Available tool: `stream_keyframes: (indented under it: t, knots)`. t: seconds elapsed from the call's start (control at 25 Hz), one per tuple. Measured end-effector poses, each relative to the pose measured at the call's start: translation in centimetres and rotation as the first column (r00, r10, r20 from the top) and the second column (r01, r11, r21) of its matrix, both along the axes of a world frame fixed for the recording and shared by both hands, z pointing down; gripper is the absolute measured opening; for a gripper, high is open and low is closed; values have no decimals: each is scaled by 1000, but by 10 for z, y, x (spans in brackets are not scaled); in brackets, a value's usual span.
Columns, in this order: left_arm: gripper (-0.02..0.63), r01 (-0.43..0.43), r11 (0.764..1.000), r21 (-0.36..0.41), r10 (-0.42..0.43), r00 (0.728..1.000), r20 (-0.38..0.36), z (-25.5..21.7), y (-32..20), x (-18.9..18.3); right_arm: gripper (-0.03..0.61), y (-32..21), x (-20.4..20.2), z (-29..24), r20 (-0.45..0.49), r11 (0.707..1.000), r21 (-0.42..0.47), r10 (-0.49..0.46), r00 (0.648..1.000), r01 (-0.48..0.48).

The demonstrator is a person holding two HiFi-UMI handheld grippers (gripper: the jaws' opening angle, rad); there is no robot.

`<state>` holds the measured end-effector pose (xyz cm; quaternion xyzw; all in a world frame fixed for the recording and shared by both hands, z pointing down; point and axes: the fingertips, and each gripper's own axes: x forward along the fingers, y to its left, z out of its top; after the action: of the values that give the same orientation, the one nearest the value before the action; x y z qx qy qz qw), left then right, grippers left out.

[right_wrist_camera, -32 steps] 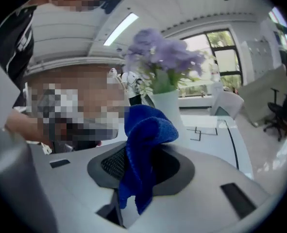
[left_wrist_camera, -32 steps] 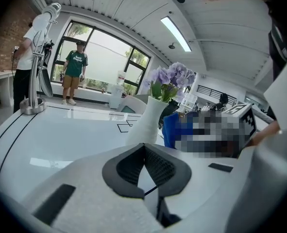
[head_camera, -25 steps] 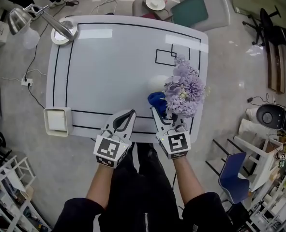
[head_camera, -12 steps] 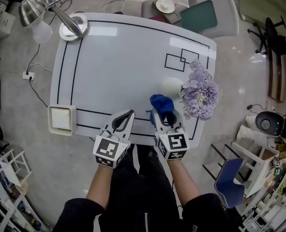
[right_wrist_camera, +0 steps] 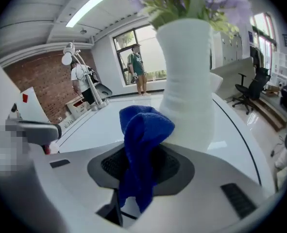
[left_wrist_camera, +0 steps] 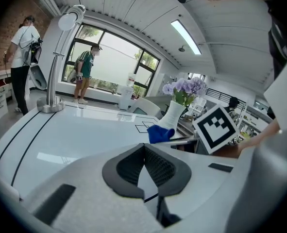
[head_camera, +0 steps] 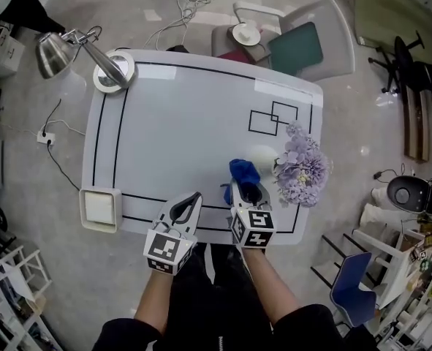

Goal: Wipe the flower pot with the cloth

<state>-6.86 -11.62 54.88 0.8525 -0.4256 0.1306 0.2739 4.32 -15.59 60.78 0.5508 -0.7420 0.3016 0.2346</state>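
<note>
A white flower pot [head_camera: 262, 154] [right_wrist_camera: 187, 96] [left_wrist_camera: 174, 114] with purple flowers [head_camera: 302, 168] stands near the table's right edge. My right gripper [head_camera: 245, 189] [right_wrist_camera: 142, 165] is shut on a blue cloth [head_camera: 243, 172] [right_wrist_camera: 142, 144] [left_wrist_camera: 159, 133], which bunches up just left of the pot, close to its side; whether it touches is unclear. My left gripper [head_camera: 186, 205] [left_wrist_camera: 143, 168] sits at the table's near edge, shut, holding nothing.
The white table [head_camera: 179, 130] has black line markings. A desk lamp [head_camera: 80, 48] stands at its far left corner, a white box [head_camera: 99, 208] at the near left. Chairs [head_camera: 296, 39] lie beyond the table. People [left_wrist_camera: 85, 72] stand by the windows.
The view has shifted, so the table sits lower in the frame. My right gripper with the cloth has moved forward, closer to the pot. My left gripper stays put.
</note>
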Motion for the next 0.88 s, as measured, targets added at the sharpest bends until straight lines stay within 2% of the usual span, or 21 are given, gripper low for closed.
stream_keyframes:
  t: [0.12, 0.2, 0.28, 0.36, 0.44, 0.52, 0.64, 0.72, 0.8, 0.88]
  knots:
    - [6, -10, 1000, 8, 10, 1000, 2, -2, -5, 0, 115, 16, 11, 18, 2, 998, -58, 26, 1000, -26]
    - [6, -16, 1000, 12, 16, 1000, 0, -2, -7, 3, 114, 21, 11, 12, 12, 999, -40, 6, 1000, -5]
    - [6, -24, 1000, 11, 24, 1000, 0, -2, -6, 6, 114, 19, 1, -12, 9, 997, 49, -60, 998, 60]
    - [6, -33, 999, 11, 33, 999, 0, -1, -6, 10, 115, 12, -7, -42, -25, 977, 172, -121, 992, 124]
    - [6, -43, 999, 11, 43, 999, -1, -1, -5, 15, 114, 5, -6, -58, -70, 960, 237, -134, 988, 147]
    - [6, -51, 999, 11, 51, 999, -2, -2, -3, 18, 114, 4, 5, -50, -82, 971, 209, -99, 992, 114]
    - [6, -63, 998, 12, 63, 998, 0, -4, 0, 24, 115, 13, 25, -19, -43, 995, 85, -41, 998, 45]
    - [6, -69, 997, 15, 69, 998, 2, -6, -1, 27, 115, 26, 33, -1, 3, 1000, 0, -15, 1000, 15]
    - [6, -76, 997, 19, 76, 997, 5, -10, -1, 29, 114, 42, 32, 4, 80, 999, -43, -21, 997, 24]
    - [6, -85, 996, 30, 85, 996, 5, -16, -3, 33, 115, 58, 24, -3, 164, 996, -55, -67, 984, 77]
